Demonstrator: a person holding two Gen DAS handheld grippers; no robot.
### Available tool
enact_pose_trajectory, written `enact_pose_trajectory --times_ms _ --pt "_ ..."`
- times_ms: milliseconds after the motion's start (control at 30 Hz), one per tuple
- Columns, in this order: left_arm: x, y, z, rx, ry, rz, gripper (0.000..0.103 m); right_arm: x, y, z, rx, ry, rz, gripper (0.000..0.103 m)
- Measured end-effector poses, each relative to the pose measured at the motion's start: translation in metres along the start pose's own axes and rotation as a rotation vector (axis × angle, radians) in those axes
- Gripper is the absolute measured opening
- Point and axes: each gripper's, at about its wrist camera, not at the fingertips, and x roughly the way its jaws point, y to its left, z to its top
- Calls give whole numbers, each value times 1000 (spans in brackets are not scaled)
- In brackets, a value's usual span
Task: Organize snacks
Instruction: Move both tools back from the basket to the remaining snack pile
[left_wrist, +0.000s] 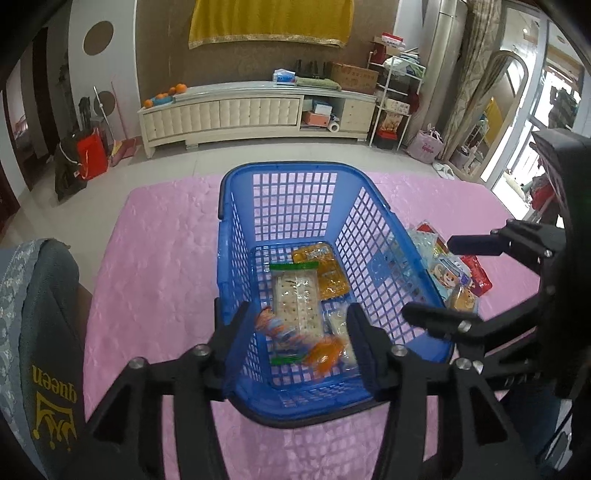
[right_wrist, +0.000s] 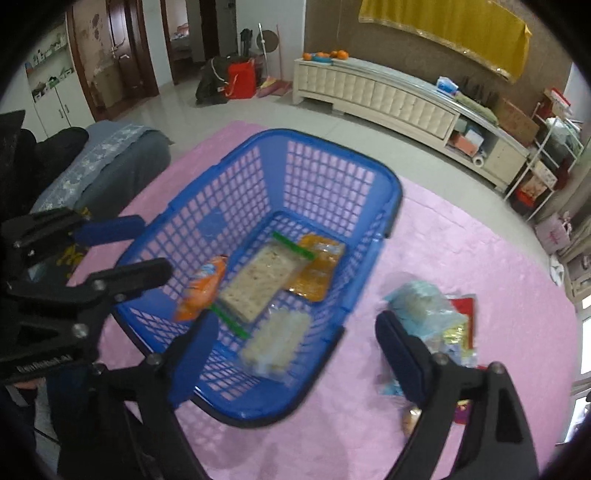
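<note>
Four Packets in the Blue Basket, More Beside It

Four snack packets lie flat on the floor of the blue plastic basket (left_wrist: 295, 206), a lattice-walled tub with a dark rim, standing on a pink quilted cloth (left_wrist: 155, 266). Its long axis runs straight away from the left wrist camera, toward a cream padded cabinet (left_wrist: 236, 114) at the far wall.

Inside, the clear cracker packet (left_wrist: 297, 299), rectangular with green sealed ends, lies lengthwise along the basket. A yellow-orange pouch (left_wrist: 327, 271) sits just beyond it, partly tucked beneath its far corner. One crinkly orange packet (right_wrist: 201, 286) rests near the left wall in the right wrist view, and one clear packet of pale round pieces (right_wrist: 275, 341) lies at the near end, blurred.

Outside the basket's right wall, a loose heap of further packets (right_wrist: 430, 314) sits on the cloth; among them a pale blue one and a red one, the total not countable.

The left gripper (left_wrist: 297, 330) hangs over the basket's near end, jaws spread, nothing pinched between them. The right gripper (right_wrist: 295, 347) has its jaws spread wide and empty, one finger over the basket, the other over the heap.
</note>
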Motion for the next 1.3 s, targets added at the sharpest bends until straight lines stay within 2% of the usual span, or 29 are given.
enact_pose_trajectory --times_ms 300,767,900,1133,1300 --pt "-16 -30 -1 64 -15 -4 63 -22 -32 -18 70 -24 -14 90" --pt "-33 -98 0 154 -40 -20 67 -78 -80 -64 160 -107 -12 90" --pt "-28 -119 0 145 -36 -63 68 -83 -99 -77 186 -105 -25 90" --pt "-11 -160 6 168 -15 -74 68 -94 -132 -99 230 -124 -56 90" --pt "9 -179 16 104 39 -97 68 -96 -159 -106 256 -137 -78 90"
